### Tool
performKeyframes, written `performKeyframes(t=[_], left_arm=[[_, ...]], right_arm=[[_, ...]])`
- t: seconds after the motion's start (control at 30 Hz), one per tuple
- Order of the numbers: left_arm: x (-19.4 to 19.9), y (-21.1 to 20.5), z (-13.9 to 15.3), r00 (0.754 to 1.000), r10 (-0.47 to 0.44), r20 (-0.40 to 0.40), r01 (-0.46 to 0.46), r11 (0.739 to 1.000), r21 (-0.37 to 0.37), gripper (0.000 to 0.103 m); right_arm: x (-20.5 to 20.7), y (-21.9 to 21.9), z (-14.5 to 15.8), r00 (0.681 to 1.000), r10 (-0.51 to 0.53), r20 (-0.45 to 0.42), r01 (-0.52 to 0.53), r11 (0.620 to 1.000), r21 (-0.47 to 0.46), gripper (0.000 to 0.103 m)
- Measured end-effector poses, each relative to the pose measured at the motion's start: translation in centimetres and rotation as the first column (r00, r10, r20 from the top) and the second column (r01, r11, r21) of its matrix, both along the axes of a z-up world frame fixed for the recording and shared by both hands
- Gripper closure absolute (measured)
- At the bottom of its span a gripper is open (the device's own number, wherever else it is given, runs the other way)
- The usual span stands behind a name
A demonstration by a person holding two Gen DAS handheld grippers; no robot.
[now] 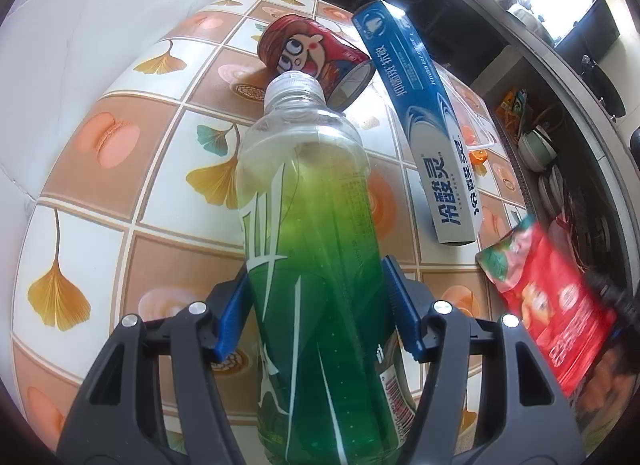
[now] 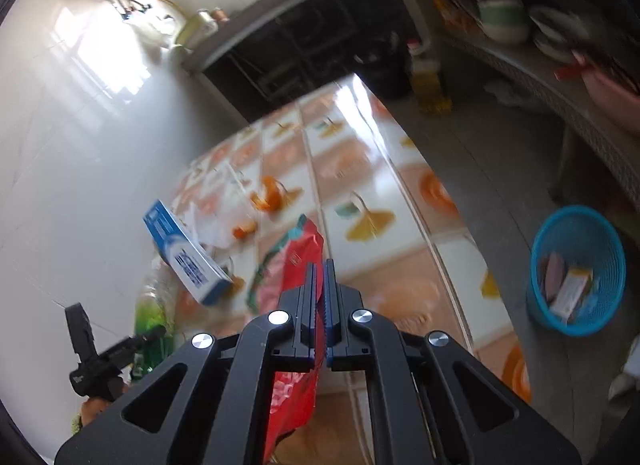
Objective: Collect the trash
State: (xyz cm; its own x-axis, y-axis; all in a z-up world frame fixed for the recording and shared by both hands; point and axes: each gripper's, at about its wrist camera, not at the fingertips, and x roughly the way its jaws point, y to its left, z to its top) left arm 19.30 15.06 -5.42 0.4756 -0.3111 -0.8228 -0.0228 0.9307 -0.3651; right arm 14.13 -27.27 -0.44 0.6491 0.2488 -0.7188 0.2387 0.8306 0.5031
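A clear bottle with a green label (image 1: 312, 225) lies between the blue pads of my left gripper (image 1: 318, 277), cap pointing away; both pads press on its sides. Past the cap lies a red cartoon can (image 1: 316, 53) on its side, with a blue toothpaste box (image 1: 420, 117) to its right. My right gripper (image 2: 319, 265) is shut on a red snack bag (image 2: 300, 249), which hangs above the tiled table (image 2: 360, 145). The bag also shows at the right of the left wrist view, as a red snack bag (image 1: 548, 297).
A blue mesh basket (image 2: 576, 269) with a few wrappers stands on the floor right of the table. Orange peels (image 2: 268, 195) and a clear plastic bag lie on the table. A white tiled wall bounds the left side; shelves with bowls run along the far right.
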Motion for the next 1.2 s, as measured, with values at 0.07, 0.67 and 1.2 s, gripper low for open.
performKeyframes(t=[0.07,0.67,1.2], left_arm=[[0.0,0.0,0.0,1.0,-0.003,0.0,0.003,1.0,0.007,0.044],[0.2,-0.5,0.1,1.0,-0.001,-0.002,0.001,1.0,0.015,0.044],[0.1,-0.1,0.2,1.0,-0.013,-0.014,0.013,1.0,-0.011,0.044]], right_arm=[[-1.2,-0.3,-2.8,0.997,0.007,-0.076,-0.004,0.999,0.035,0.096],[0.6,1.8,-6.2,0.97,0.164,-0.181,-0.118,0.963,0.24,0.064],[1.3,6.3,-5.1,0.948,0.176,-0.265,-0.229,0.955,-0.187,0.098]])
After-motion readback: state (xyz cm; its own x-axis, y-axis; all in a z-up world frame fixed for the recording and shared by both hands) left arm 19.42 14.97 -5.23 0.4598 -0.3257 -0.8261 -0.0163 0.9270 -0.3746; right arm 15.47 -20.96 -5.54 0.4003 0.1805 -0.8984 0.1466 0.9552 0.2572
